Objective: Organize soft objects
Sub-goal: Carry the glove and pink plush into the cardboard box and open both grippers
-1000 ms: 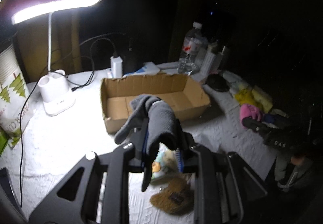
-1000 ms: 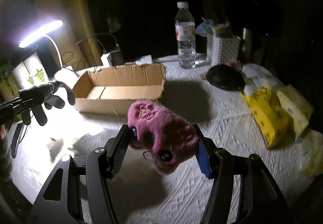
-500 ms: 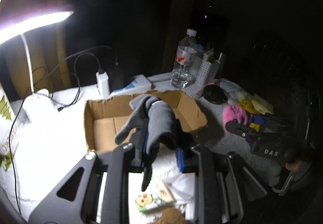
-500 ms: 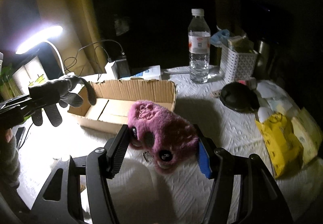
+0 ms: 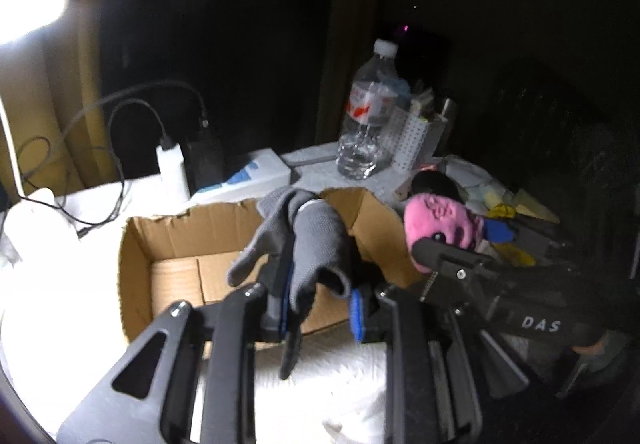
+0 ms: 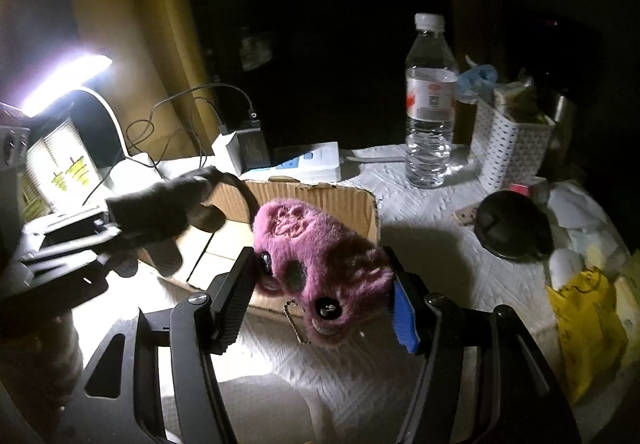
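1. Left gripper [image 5: 316,308] was clamped on a grey glove [image 5: 316,244] above the open cardboard box [image 5: 168,244]; glove fingers hid part of the box floor. Beyond the white-covered tabletop [image 5: 60,284], the room was black.
2. Right gripper [image 6: 324,304] squeezed a pink plush toy [image 6: 320,264] near the box's corner; lamp [image 6: 64,80] glare washed out the left.

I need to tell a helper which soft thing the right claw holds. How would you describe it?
Start at the open cardboard box in the middle of the white table. Just in front of its near wall, the right claw grips a plush toy. It is the only fluffy pink thing, with shiny black eyes; the glove beside it is grey.
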